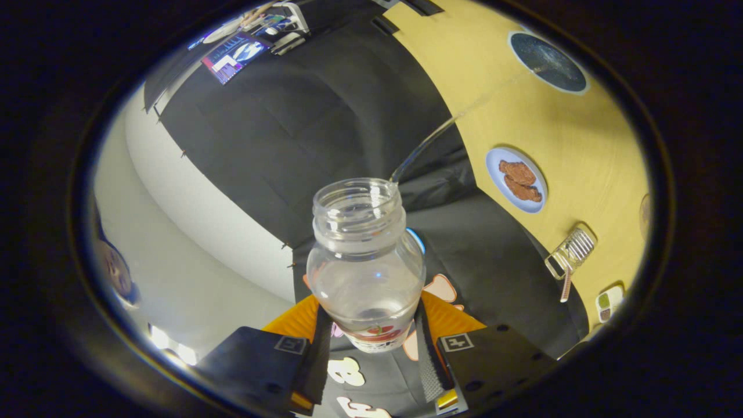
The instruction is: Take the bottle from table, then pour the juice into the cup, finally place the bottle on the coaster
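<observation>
A clear plastic bottle [365, 273] with no cap and a red fruit label sits between my fingers, tilted over towards the yellow table [580, 145]. My gripper [374, 339] is shut on its lower body, one finger pressing each side. A thin clear stream [429, 139] leaves the bottle's mouth and arcs to a dark round cup opening with a pale rim [548, 61] on the table. Little liquid shows inside the bottle. A round brownish edge [645, 215], perhaps the coaster, peeks in beyond the plate.
A pale blue plate with two brown food pieces [516, 180] lies on the table between the cup and a clear ribbed holder [572, 251]. A small tray [609, 302] lies past that. Black booth cloth hangs behind the bottle.
</observation>
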The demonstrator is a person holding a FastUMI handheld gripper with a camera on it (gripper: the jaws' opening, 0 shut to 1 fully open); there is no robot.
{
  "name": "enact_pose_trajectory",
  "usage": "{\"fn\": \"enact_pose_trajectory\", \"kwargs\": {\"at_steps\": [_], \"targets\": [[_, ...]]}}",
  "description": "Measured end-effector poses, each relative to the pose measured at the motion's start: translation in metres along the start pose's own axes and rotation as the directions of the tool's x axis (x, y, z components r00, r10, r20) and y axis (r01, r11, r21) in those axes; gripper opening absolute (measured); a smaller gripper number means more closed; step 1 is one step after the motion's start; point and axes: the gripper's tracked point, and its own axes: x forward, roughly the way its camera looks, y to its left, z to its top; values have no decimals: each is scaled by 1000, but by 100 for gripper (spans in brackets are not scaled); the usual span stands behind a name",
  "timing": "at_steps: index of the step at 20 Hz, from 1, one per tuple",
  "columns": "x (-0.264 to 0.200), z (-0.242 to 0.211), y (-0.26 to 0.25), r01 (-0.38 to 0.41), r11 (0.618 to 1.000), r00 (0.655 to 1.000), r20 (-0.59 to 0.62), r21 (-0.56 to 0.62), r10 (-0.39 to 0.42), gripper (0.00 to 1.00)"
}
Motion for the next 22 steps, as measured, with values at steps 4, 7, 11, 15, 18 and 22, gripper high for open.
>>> {"fn": "enact_pose_trajectory", "kwargs": {"at_steps": [4,7,11,15,18,22], "targets": [[-1,-2,8,-20,1000,1000,-3,8,20,68],[-2,-4,11,-32,999,999,-7,16,32,68],[-2,-6,16,-45,999,999,-7,24,45,68],[-2,-9,20,-55,998,998,-9,31,55,68],[-1,-13,24,-61,997,998,-12,39,62,68],[-2,-16,29,-73,996,997,-15,49,74,68]]}}
